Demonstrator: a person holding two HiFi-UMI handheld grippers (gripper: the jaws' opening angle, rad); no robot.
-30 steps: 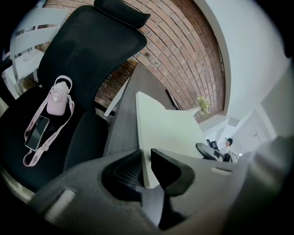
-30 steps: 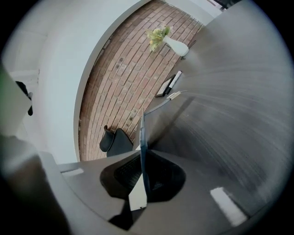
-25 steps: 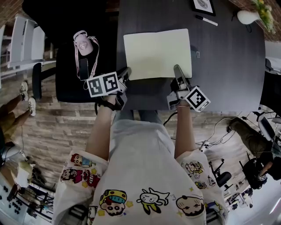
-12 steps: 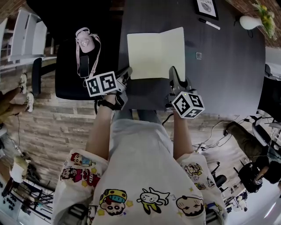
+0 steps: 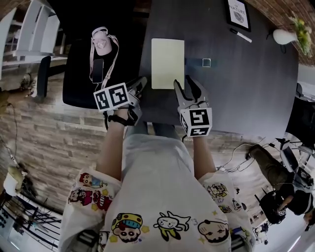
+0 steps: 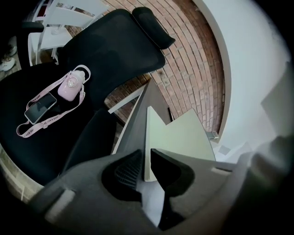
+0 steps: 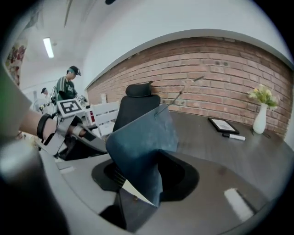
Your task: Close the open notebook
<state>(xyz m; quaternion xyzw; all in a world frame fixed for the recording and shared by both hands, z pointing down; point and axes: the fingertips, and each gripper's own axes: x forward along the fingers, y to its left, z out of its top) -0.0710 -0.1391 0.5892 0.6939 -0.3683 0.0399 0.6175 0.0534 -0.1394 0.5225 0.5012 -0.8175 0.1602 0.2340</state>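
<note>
The notebook (image 5: 167, 63) lies on the dark table (image 5: 246, 88) and shows as a narrow pale rectangle. Its right half stands raised over the left half. In the right gripper view the dark blue cover (image 7: 142, 133) rises between the jaws. My right gripper (image 5: 186, 86) is at the notebook's near right corner; its jaws have just been opening and stand apart, the cover between them unpressed. At the near left corner my left gripper (image 5: 141, 82) is shut on the notebook's pale left edge (image 6: 147, 151).
A framed picture (image 5: 238, 15), a marker pen (image 5: 241, 35) and a white vase with flowers (image 5: 285, 35) stand at the table's far right. A small square item (image 5: 206, 62) lies beside the notebook. Left of the table, a black chair (image 5: 78, 83) carries a pink pouch (image 5: 102, 43) and a phone (image 5: 97, 70).
The notebook's right half has swung up and over toward the left. My right gripper moved left with it, rolled over, and its jaws came apart. The left gripper barely moved.
</note>
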